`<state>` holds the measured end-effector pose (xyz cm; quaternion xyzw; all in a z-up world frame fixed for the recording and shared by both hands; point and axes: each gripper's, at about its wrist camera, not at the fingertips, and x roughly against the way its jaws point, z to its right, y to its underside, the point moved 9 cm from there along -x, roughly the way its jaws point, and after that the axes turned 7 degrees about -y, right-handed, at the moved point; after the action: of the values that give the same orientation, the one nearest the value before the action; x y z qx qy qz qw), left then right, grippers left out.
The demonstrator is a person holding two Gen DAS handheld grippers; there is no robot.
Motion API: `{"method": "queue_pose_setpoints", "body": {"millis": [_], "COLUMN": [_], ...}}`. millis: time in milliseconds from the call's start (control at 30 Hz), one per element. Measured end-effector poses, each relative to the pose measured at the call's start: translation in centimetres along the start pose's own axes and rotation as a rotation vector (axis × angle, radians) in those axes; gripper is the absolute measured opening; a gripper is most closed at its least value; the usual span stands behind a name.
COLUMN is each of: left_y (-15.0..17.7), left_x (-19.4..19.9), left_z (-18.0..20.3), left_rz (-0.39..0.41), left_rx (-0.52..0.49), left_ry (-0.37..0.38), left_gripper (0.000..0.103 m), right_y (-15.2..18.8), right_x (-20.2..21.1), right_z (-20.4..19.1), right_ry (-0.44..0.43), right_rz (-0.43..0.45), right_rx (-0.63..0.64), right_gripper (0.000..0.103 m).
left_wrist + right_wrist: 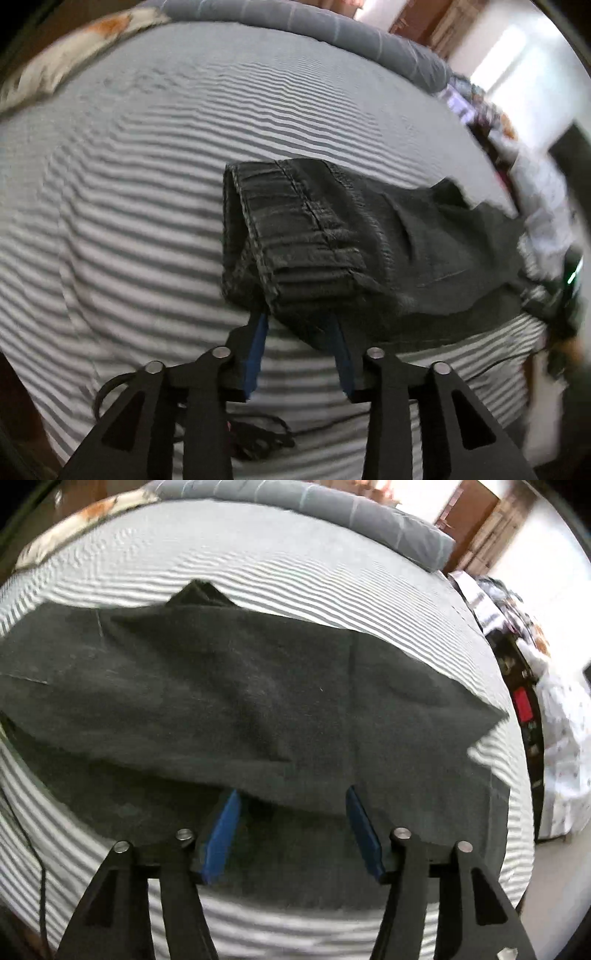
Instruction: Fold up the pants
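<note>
grippers low over pants [240, 686], jaws spread

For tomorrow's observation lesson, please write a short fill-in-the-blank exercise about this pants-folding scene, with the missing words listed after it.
1. The dark pants lie on a bed sheet patterned with grey and white ____.
2. The left tool reaches the pants at their gathered ____ end.
3. The inner pads of the right tool are coloured ____.
4. Along the far edge of the bed lies a folded grey ____.

Missing words: stripes; waistband; blue; blanket
</note>
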<state>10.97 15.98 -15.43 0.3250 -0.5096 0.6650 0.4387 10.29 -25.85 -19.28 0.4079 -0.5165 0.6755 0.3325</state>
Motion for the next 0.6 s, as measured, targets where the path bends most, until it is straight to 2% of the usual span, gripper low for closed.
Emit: {"method": "queue_pose_setpoints", "body": {"millis": [33, 67, 167, 267, 433, 533, 600], "left_y": [0.1, 0.7, 1.3, 1.2, 0.1, -0.2, -0.4], "left_x": [0.2, 0.7, 1.2, 1.4, 0.9, -0.1, -0.8], "left_z": [0.1, 0.2, 0.8, 1.7, 2.9, 2.6, 2.4], "left_rz": [-0.006, -0.017, -0.035, -0.019, 0.011, 0.003, -0.002], "left_rx": [0.029, 0.093, 0.211, 0.268, 0.336, 0.386, 0.411], "left_ry": [0.030, 0.103, 0.258, 0.326, 0.372, 0.369, 0.350], "left_gripper": [0.047, 0.048, 0.051, 0.053, 0.056, 0.057, 0.057], "right_y": [0.7, 1.2, 3.0, 4.1, 4.1, 3.7, 3.5], "right_x": [0.5, 1.0, 1.4, 1.4, 0.0, -1.5, -2.4], "right_z": [-0.1, 0.0, 0.5, 0.8, 1.0, 0.8, 1.1], "right_ry": [-0.013, -0.031, -0.120, -0.276, -0.482, -0.569, -0.595], "right_rz": [0.008, 0.021, 0.046, 0.092, 0.168, 0.207, 0.230], "right_rx": [-0.024, -0.057, -0.181, -0.350, -0.570, -0.720, -0.793], "right_gripper": [0.058, 0.059, 0.061, 0.061, 0.061, 0.061, 0.062]}}
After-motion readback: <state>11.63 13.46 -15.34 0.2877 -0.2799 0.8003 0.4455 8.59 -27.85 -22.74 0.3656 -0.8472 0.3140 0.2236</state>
